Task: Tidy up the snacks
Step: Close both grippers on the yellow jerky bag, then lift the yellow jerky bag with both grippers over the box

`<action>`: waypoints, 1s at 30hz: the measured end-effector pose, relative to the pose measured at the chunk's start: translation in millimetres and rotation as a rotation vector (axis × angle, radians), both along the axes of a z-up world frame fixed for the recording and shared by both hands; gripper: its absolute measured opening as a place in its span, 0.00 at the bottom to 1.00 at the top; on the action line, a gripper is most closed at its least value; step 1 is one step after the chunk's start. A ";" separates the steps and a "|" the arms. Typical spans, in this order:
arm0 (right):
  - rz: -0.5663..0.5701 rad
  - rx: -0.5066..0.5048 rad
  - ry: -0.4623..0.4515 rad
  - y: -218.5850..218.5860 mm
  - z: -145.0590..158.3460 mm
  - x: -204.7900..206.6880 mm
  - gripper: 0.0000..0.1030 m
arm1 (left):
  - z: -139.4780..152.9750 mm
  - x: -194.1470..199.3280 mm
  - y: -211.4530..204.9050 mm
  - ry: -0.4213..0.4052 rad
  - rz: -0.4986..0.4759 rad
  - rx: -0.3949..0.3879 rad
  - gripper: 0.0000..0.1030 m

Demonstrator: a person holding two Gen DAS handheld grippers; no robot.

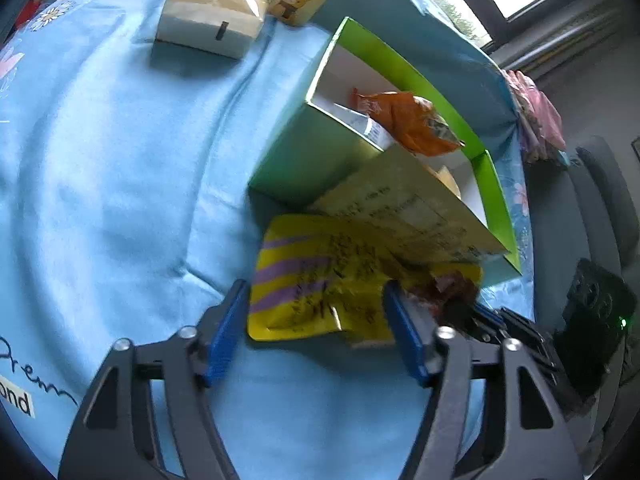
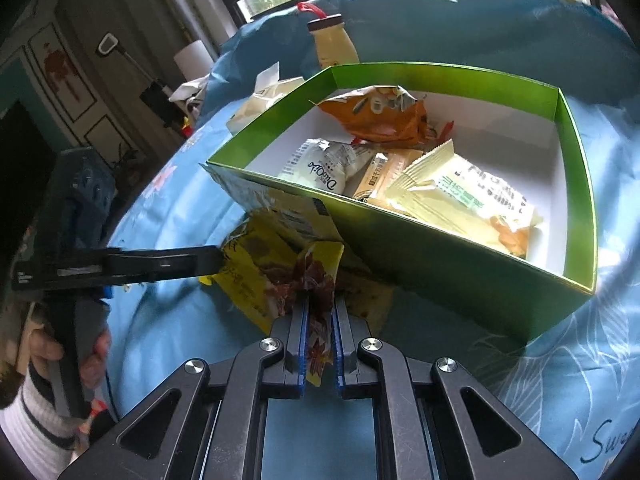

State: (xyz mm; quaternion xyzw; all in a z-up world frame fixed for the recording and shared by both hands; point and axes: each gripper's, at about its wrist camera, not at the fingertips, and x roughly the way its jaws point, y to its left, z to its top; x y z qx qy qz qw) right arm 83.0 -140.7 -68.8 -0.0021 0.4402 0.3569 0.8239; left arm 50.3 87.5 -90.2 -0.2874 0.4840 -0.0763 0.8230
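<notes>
**Yellow snack packet held at the front of the green box**

Left wrist view: The left gripper (image 1: 320,320) stands part-way open, its blue pads (image 1: 224,336) on either side of a yellow foil snack packet with purple stripes (image 1: 316,280). Whether the pads press on the packet cannot be told; the left pad appears just beside its edge. The packet lies on the light blue bedsheet (image 1: 120,180), directly against the near wall of an open green cardboard box with a white interior (image 1: 316,148). A pale printed flap (image 1: 404,208) leans over the packet. An orange snack bag (image 1: 412,120) rests inside the box. A cream tissue pack (image 1: 216,12) lies well apart, at the far side of the sheet.

Right wrist view: The right gripper (image 2: 320,344) is closed on the torn reddish end of the yellow packet (image 2: 256,272), with the foil pinched between its blue pads (image 2: 303,344). The box (image 2: 400,248) sits just behind, containing the orange bag (image 2: 380,116), a white wrapper (image 2: 320,168) and cream wrappers (image 2: 460,192). A yellow bottle with a dark cap (image 2: 332,44) stands beyond the box. A person's hand (image 2: 60,352) holds the left gripper's handle.
</notes>
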 end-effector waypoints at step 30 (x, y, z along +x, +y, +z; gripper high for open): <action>0.047 0.053 -0.025 -10.3 9.7 -21.3 0.07 | 20.4 -33.6 5.2 -0.044 0.020 -0.046 0.33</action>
